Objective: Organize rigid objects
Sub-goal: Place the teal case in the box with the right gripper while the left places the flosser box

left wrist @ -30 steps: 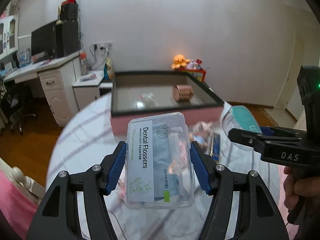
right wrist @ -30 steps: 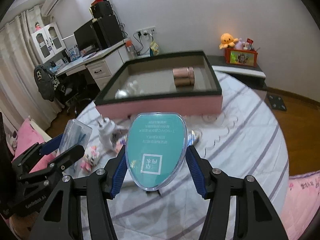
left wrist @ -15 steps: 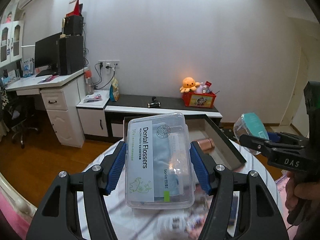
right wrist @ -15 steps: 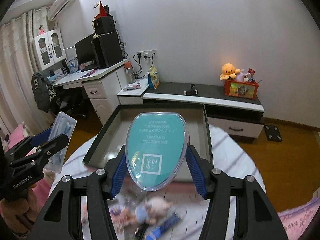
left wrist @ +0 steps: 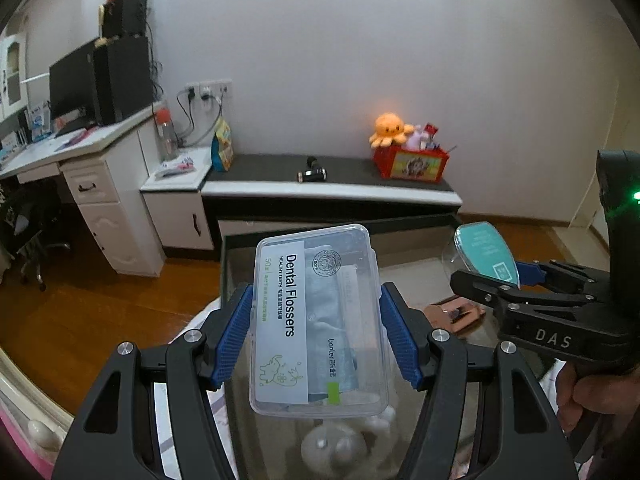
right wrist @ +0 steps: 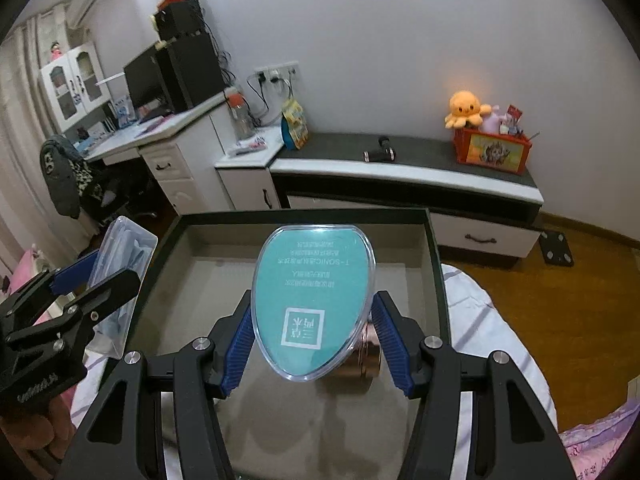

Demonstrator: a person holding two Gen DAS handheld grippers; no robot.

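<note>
My left gripper (left wrist: 316, 336) is shut on a clear dental flossers box (left wrist: 316, 320) and holds it above the near left part of the dark-rimmed tray (right wrist: 304, 214). My right gripper (right wrist: 312, 336) is shut on a teal oval case (right wrist: 314, 300) in clear plastic, held over the tray's middle. The teal case (left wrist: 486, 254) and right gripper also show at right in the left wrist view; the flossers box (right wrist: 120, 264) shows at left in the right wrist view. A copper cylinder (right wrist: 366, 356) lies in the tray, partly hidden behind the teal case.
A white rounded object (left wrist: 340, 444) lies in the tray under the flossers box. The tray sits on a striped tablecloth (right wrist: 480, 320). Behind stand a low cabinet (right wrist: 400, 168) with a red toy box (right wrist: 494, 148), and a white desk (right wrist: 168, 136) at left.
Both grippers have moved forward with their loads, from above the cluttered tablecloth to above the tray. The tray now fills the lower view.
</note>
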